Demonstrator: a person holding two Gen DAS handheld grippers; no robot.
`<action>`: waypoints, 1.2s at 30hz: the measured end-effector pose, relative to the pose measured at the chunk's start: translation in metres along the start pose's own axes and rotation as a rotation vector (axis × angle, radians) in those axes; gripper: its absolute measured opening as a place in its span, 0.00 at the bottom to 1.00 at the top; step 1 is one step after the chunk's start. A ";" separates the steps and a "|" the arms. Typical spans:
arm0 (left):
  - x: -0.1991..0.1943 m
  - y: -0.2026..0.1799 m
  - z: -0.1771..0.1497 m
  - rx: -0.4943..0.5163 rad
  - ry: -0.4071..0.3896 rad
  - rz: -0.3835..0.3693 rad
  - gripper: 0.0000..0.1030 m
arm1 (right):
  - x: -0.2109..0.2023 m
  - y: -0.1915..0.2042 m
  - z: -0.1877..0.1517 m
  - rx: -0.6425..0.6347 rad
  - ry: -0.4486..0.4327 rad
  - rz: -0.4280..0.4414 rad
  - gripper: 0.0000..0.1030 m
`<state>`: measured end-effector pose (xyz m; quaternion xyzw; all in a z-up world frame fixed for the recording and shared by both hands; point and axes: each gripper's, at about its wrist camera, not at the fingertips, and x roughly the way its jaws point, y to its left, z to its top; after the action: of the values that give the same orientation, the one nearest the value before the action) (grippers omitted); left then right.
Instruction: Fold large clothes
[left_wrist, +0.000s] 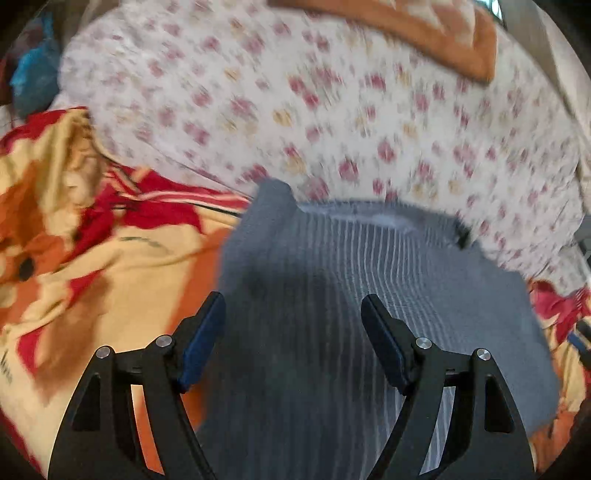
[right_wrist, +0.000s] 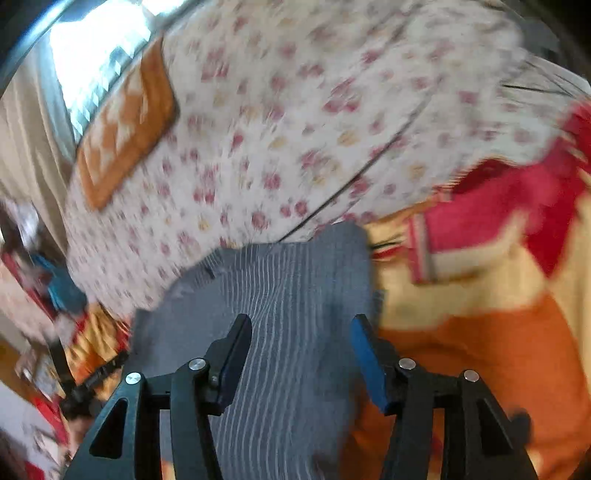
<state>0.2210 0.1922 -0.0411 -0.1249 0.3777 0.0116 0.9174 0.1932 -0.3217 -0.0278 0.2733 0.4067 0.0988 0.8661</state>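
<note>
A grey garment with thin white stripes (left_wrist: 332, 280) lies flat on the bed, folded into a rough rectangle; it also shows in the right wrist view (right_wrist: 291, 295). My left gripper (left_wrist: 293, 299) is open and empty, hovering over the garment's near part. My right gripper (right_wrist: 301, 321) is open and empty above the garment, its right finger near the garment's right edge. Both views are blurred by motion.
The garment rests on a yellow, orange and red blanket (left_wrist: 92, 258) that also shows in the right wrist view (right_wrist: 480, 314). A white floral sheet (left_wrist: 295, 110) covers the bed beyond it. An orange patterned pillow (left_wrist: 443, 37) lies at the far side. Clutter (right_wrist: 55, 288) sits off the bed's left.
</note>
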 end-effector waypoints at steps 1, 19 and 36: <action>-0.012 0.007 -0.003 -0.016 -0.006 -0.006 0.74 | -0.014 -0.006 -0.010 0.030 0.002 0.013 0.53; -0.068 0.050 -0.114 -0.029 0.154 -0.152 0.76 | -0.008 -0.017 -0.105 0.069 0.263 0.179 0.61; -0.023 0.050 -0.072 -0.213 0.091 -0.434 0.41 | 0.028 -0.010 -0.084 0.094 0.149 0.304 0.36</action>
<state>0.1491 0.2248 -0.0854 -0.2996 0.3796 -0.1517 0.8621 0.1472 -0.2858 -0.0952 0.3636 0.4278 0.2297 0.7950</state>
